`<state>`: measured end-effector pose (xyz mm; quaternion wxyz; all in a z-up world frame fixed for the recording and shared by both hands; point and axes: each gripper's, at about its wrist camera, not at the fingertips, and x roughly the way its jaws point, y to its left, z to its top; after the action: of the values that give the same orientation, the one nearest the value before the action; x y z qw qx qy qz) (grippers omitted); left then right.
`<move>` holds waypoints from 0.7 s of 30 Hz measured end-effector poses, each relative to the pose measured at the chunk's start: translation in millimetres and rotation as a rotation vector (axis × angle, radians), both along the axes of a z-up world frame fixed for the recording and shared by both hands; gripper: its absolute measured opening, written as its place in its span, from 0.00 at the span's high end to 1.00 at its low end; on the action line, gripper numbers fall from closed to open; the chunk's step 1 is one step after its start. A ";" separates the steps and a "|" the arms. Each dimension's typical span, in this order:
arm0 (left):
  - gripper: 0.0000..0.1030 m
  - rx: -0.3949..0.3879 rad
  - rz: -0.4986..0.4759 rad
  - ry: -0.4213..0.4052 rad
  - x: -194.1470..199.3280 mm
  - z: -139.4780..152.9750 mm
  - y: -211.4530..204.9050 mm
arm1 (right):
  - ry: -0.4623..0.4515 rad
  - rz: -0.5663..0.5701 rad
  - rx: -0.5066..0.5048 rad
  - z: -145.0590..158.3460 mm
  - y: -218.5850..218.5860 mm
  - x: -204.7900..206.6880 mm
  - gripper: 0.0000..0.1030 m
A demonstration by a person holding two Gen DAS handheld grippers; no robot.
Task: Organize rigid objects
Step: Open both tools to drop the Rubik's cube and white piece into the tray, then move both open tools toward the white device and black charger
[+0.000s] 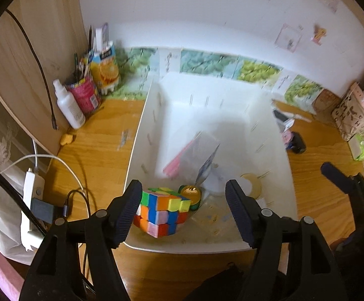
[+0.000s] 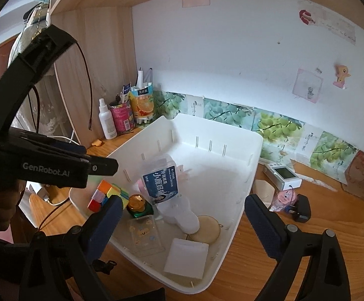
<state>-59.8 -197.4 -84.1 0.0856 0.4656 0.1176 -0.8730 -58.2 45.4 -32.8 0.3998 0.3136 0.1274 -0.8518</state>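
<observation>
The colorful cube [image 1: 160,213] is seen in the near left corner of the white bin [image 1: 142,115], between the wide-open, empty left gripper [image 1: 183,213] fingers.

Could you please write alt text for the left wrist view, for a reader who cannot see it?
The open left gripper hovers over the near end of a white bin on a wooden desk, its fingers either side of a multicoloured puzzle cube lying inside. Beside the cube sits a small gold-capped jar; the right gripper shows at the right edge.
</observation>
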 end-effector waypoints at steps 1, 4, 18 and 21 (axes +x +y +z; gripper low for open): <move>0.30 0.000 0.000 0.020 1.8 3.5 1.9 | 0.001 0.001 -0.002 0.8 1.3 -0.4 0.05; 0.30 0.003 -0.005 0.087 7.2 14.4 9.0 | 0.006 0.005 -0.008 5.0 7.4 0.9 0.05; 0.25 0.037 -0.023 0.240 15.3 46.5 64.4 | 0.050 -0.024 -0.063 30.3 64.5 -11.6 0.05; 0.24 0.050 -0.028 0.259 10.9 52.5 79.2 | 0.064 -0.026 -0.072 35.9 77.1 -17.8 0.05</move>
<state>-48.9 -118.2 -31.6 0.0456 0.3528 0.1428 -0.9236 -76.1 122.5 3.2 0.3953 0.2730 0.1052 -0.8707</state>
